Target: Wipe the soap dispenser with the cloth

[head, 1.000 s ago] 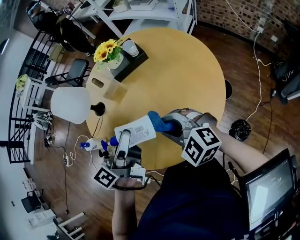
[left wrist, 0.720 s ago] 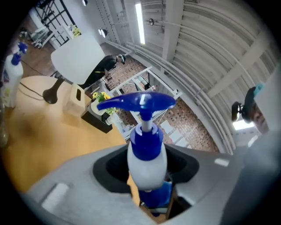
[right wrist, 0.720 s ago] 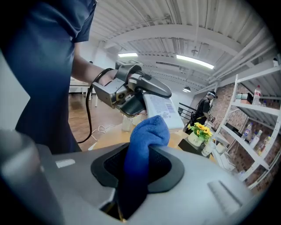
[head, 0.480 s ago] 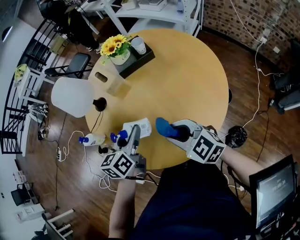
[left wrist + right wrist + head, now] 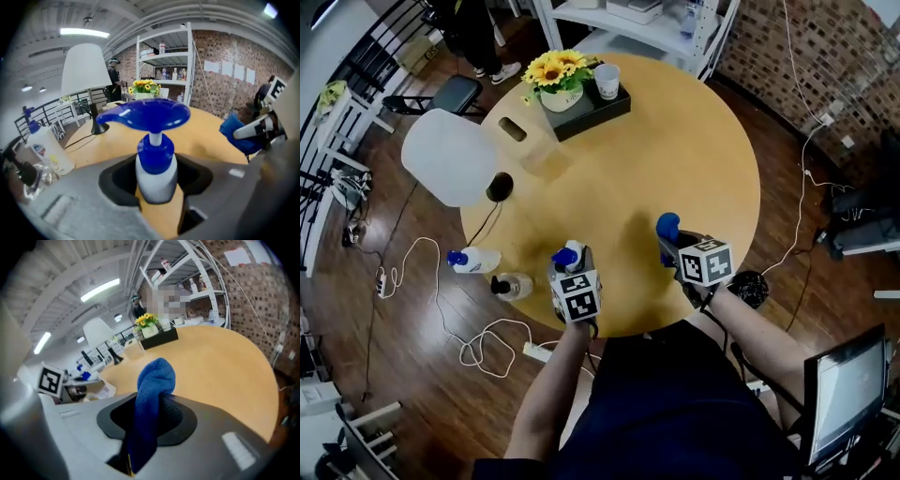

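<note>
Round wooden table, brick wall behind | left gripper clamps soap dispenser below its collar, upright by the near edge | right gripper pinches cloth | bottle probably light, slick; cloth soft

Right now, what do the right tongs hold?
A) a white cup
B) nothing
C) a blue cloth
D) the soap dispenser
C: in the right gripper view the right tongs are shut on the blue cloth, while the soap dispenser sits in the left tongs.
</note>
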A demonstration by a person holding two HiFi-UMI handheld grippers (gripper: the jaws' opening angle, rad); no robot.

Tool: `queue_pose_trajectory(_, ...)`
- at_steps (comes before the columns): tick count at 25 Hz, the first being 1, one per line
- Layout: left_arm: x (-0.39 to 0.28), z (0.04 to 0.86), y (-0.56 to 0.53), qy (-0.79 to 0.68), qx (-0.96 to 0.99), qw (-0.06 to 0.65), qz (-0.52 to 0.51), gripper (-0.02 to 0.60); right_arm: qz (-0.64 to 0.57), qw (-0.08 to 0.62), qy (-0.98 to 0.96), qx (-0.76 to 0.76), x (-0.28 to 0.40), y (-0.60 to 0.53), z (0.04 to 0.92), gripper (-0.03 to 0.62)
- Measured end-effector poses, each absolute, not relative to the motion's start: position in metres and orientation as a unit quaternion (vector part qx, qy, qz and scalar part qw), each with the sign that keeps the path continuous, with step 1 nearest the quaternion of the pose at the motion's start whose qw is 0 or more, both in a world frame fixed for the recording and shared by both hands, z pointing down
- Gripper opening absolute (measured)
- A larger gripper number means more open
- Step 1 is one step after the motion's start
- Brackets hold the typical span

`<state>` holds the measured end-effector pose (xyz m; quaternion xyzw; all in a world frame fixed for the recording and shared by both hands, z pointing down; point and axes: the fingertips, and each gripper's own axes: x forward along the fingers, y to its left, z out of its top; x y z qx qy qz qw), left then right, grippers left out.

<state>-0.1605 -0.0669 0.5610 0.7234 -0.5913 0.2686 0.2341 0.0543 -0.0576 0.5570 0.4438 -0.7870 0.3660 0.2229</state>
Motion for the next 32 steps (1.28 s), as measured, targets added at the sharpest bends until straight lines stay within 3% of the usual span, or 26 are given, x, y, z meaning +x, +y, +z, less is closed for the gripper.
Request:
queue_pose_trajectory(3,-0.158,0.573,-0.064,-0.594,0.727,0.201,0.280,0.207,0.320,0.340,-0.764,0.445,0.054,-0.044,0.596,0.107)
queue_pose_trajectory(6,-0.151,0.567,-0.065,-0.585,0.741,0.181,0.275,0.209,0.316,0.402,-0.740,0.437,0.052,-0.034,0.627,0.118)
queue_pose_trajectory(11,-0.150,0.573,-0.056,-0.561,0.763,0.193,0.259,0.297,0.319,0.415,-0.725,0.447,0.044,-0.029,0.650,0.184)
queue_pose_trajectory(13,-0.154,0.573,-0.050,-0.556,0.766,0.194,0.257,0.332,0.320,0.409,-0.725,0.452,0.040,-0.026,0.650,0.275)
queue_pose_trajectory(16,-0.163,0.573,-0.028,-0.554,0.766,0.211,0.249,0.347,0.324,0.388,-0.722,0.473,0.045,-0.016,0.644,0.325)
queue_pose_trajectory(24,-0.204,0.574,0.105,-0.551,0.744,0.260,0.273,0.344,0.326,0.266,-0.743,0.520,0.081,0.024,0.568,0.324)
queue_pose_trajectory(26,-0.195,0.568,0.142,-0.561,0.732,0.283,0.266,0.322,0.337,0.227,-0.757,0.512,0.092,0.049,0.544,0.293)
queue_pose_trajectory(30,-0.134,0.512,0.181,-0.564,0.744,0.296,0.200,0.280,0.350,0.151,-0.794,0.474,0.101,0.103,0.501,0.168)
queue_pose_trajectory(32,-0.109,0.478,0.189,-0.567,0.759,0.271,0.169,0.272,0.348,0.121,-0.813,0.451,0.099,0.127,0.484,0.161)
